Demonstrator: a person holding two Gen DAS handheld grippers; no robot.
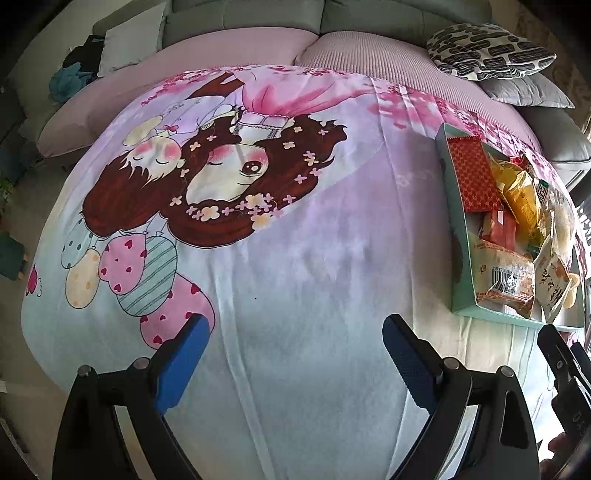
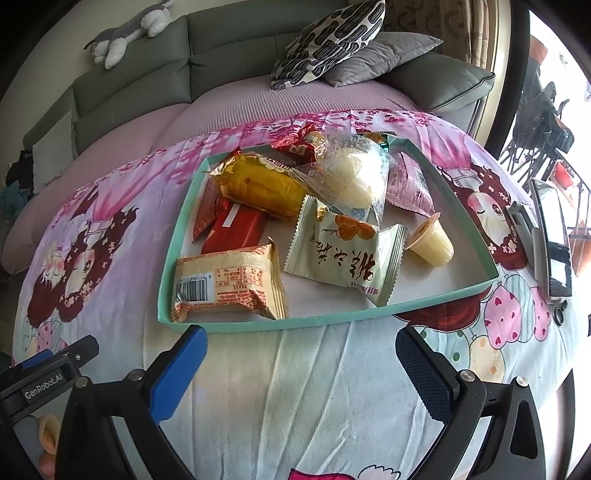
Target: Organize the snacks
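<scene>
A shallow teal box (image 2: 258,325) lies on the cartoon-print cloth and holds several wrapped snacks: a beige pack with a barcode (image 2: 229,284), a pale green pack (image 2: 343,254), a yellow pack (image 2: 258,188), a red pack (image 2: 236,229), a clear-wrapped bun (image 2: 351,177) and a jelly cup (image 2: 430,240). My right gripper (image 2: 301,365) is open and empty, just in front of the box's near wall. My left gripper (image 1: 295,354) is open and empty over bare cloth, left of the box (image 1: 454,229).
A phone (image 2: 552,236) and small items lie on the cloth right of the box. A sofa with a patterned cushion (image 2: 325,40) and a grey cushion (image 2: 380,55) stands behind. A plush toy (image 2: 122,33) lies on the sofa back.
</scene>
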